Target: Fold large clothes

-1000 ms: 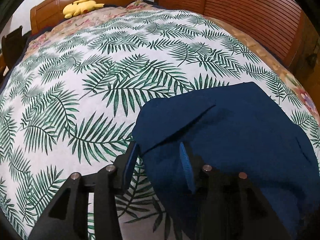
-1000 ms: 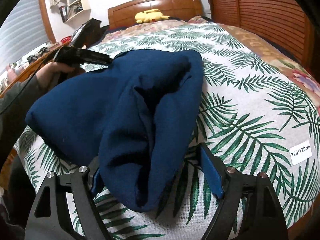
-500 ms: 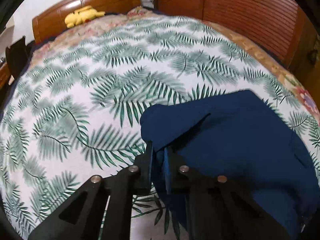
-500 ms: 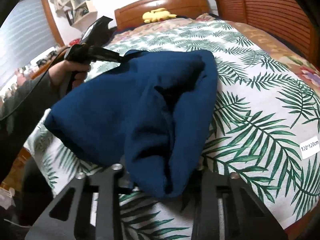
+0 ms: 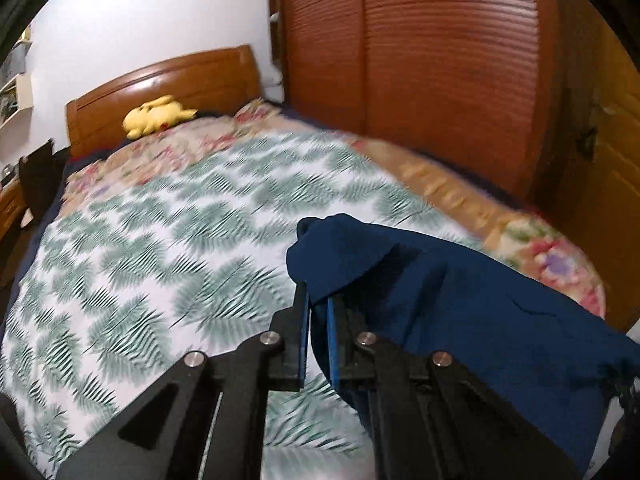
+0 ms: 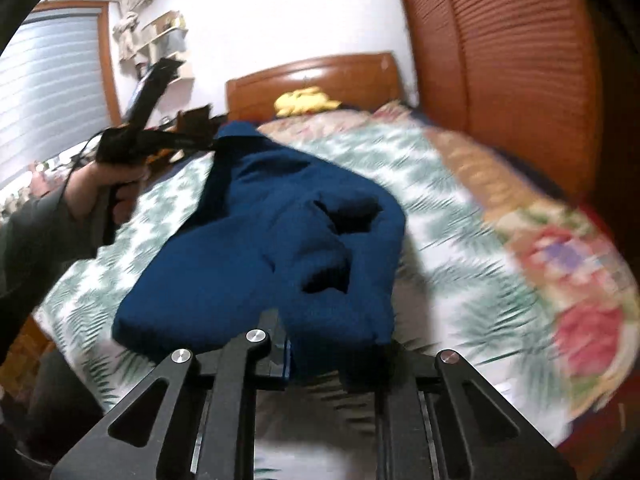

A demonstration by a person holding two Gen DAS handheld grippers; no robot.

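A bed (image 5: 168,216) with a white sheet printed in green palm fronds fills most of both views, its wooden headboard (image 5: 160,88) against the white wall and a slatted wooden wardrobe (image 5: 420,64) along one side. A floral quilt (image 6: 560,248) shows at the bed's head and far edge. The navy blue garment (image 6: 256,248) hangs bunched above the near part of the bed, stretched between the two grippers, its lower folds sagging toward the sheet. The left gripper (image 5: 317,300) has its jaws clamped on a raised corner of the cloth; a person's hand (image 6: 96,188) holds it at the left of the right wrist view. The right gripper (image 6: 320,336) has its jaws closing, with a thick bundle of the garment between them. A yellow plush toy (image 5: 154,117) lies by the headboard.
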